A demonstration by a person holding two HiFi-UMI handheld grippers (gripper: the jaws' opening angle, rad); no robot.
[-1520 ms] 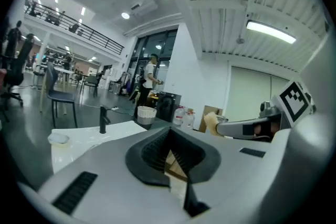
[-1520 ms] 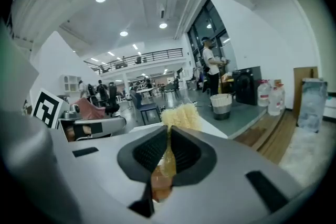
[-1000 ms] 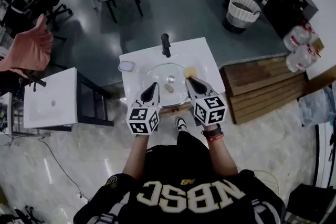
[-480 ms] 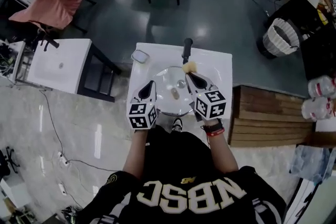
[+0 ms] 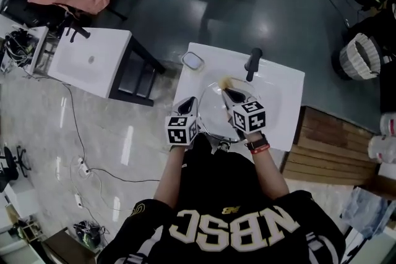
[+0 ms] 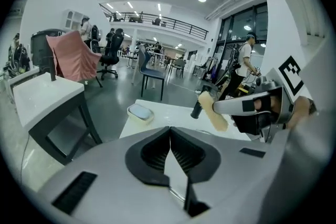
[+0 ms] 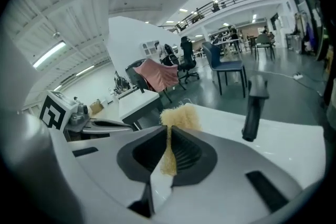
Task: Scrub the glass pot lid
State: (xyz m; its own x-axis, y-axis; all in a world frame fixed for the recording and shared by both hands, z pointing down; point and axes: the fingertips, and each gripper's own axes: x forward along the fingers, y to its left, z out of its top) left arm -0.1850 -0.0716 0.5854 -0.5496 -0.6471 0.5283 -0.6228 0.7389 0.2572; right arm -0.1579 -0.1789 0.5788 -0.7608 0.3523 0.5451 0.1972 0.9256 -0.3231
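Currently: left gripper (image 5: 188, 104) clamped on glass pot lid (image 5: 213, 115) rim, over sink (image 5: 288, 89); right gripper (image 5: 231, 94) pinching sponge (image 5: 228, 81), now shifted toward the sink's faucet (image 5: 252, 62). Scrubbing stroke likely under way.

Lid mostly covered; sponge half buried
Glass lid (image 5: 213, 111) largely under both grippers in head view, rim barely readable; sponge (image 7: 181, 115) lower part sunk between right gripper (image 7: 169, 129) jaws; left gripper (image 6: 169, 129) jaws together, anything thin between them unreadable
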